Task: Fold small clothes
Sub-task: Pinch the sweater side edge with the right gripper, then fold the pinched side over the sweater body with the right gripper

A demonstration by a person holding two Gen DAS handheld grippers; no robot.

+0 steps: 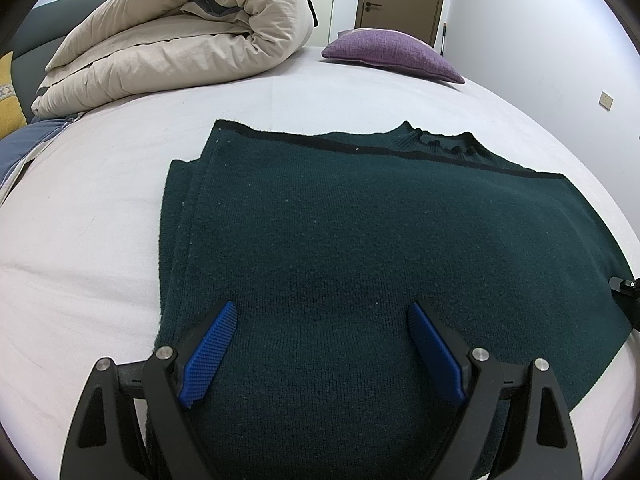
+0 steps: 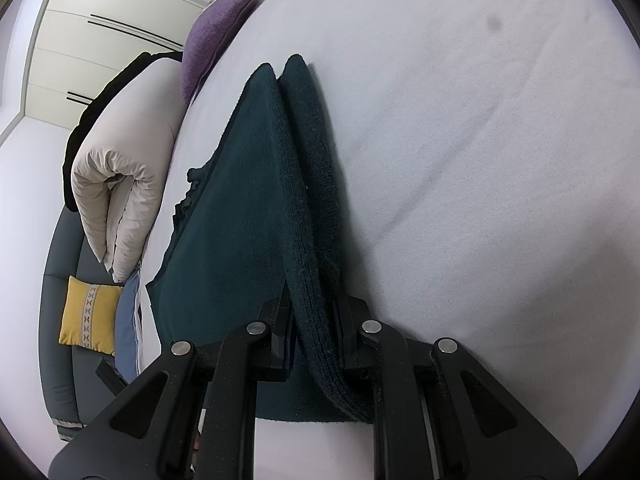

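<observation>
The dark green sweater (image 1: 360, 240) lies folded mid-bed (image 1: 100, 220), collar toward the far edge; the left gripper (image 1: 322, 320) hovers above it, fingers spread; the right gripper (image 2: 316, 316) pinches the sweater's folded edge.

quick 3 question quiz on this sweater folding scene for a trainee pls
1. True or false: the left tongs are clamped on the dark green knitted sweater.
2. Which tongs grip a folded edge of the sweater? A) left B) right C) neither
3. Fill in: the cushion lying at the far end of the white bed sheet is coloured ____.

Key
1. False: their blue ribbed pads stand apart above the sweater.
2. B.
3. Purple: the purple woven cushion; the rolled beige duvet lies to its left.
</observation>
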